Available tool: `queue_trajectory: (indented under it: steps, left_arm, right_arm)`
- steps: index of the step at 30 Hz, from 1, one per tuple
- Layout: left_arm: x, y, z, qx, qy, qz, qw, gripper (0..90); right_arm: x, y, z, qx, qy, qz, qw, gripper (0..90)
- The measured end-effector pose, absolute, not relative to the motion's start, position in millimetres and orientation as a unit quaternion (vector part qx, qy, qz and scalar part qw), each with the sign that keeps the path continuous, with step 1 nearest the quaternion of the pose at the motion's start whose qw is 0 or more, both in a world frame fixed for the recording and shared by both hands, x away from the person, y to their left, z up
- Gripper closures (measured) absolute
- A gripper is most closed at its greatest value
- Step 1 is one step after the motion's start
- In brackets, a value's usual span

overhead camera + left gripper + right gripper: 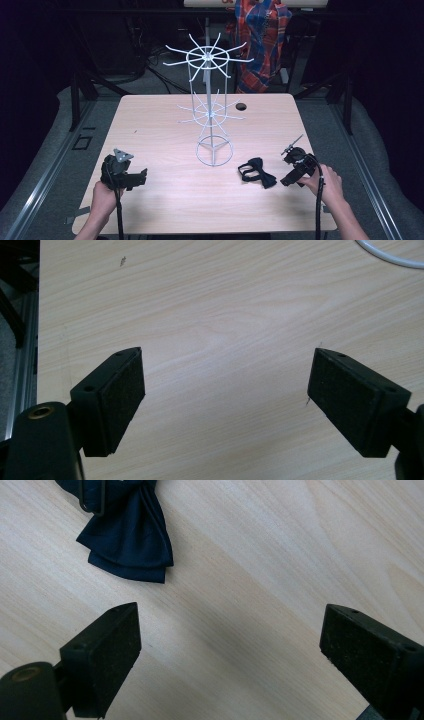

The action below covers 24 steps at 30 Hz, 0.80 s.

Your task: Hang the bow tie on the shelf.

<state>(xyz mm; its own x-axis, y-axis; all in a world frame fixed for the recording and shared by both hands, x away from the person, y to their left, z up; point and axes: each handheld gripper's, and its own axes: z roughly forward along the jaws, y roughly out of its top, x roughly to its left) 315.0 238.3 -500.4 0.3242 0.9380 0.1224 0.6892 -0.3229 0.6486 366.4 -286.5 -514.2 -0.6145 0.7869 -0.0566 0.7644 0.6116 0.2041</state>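
1. A dark navy fabric bow tie with a black strap is seen lying flat on the pale wood-grain surface, just to the right of the round base of the white wire display stand and slightly nearer the person than that base.
2. The white wire display stand is set upright near the middle of the surface, with two tiers of radiating hooks above a ring-shaped foot.
3. The right tool is held by the person's right hand to the right of the stand, just beside the bow tie on its far side from the stand, without touching it.
4. In the right gripper view the right tool is shown with its jaws spread wide; only bare surface is seen between them, and one wing of the bow tie lies ahead of the jaw seen at the left of that view, apart from it.
5. The left tool is held by the person's left hand well to the left of the stand and nearer the person than its base, well apart from the bow tie.
6. In the left gripper view the left tool is also shown with jaws wide apart and nothing between them; a curved piece of the stand's white ring is seen at the top right corner.
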Motion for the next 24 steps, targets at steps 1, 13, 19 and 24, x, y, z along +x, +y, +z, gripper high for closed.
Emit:
queue_trajectory:
  steps: [1,13,19,24]
  left_arm:
    - [315.1,238.3,-500.4,0.774,0.525,0.249,0.25,15.5]
    - [315.1,239.1,-500.4,0.773,0.526,0.25,0.25,15.5]
    - [315.6,237.7,-500.8,0.776,0.524,0.248,0.248,15.5]
    - [314.9,239.4,-500.4,0.775,0.524,0.248,0.25,15.5]
  right_arm:
    - [366.4,-286.4,-514.3,0.433,0.895,0.08,0.07,9.2]
    - [365.5,-281.5,-513.1,0.426,0.898,0.091,0.067,5.6]
    - [366.5,-278.4,-511.9,0.424,0.897,0.099,0.072,3.0]
    - [367.1,-272.6,-513.8,0.437,0.888,0.125,0.076,0.0]
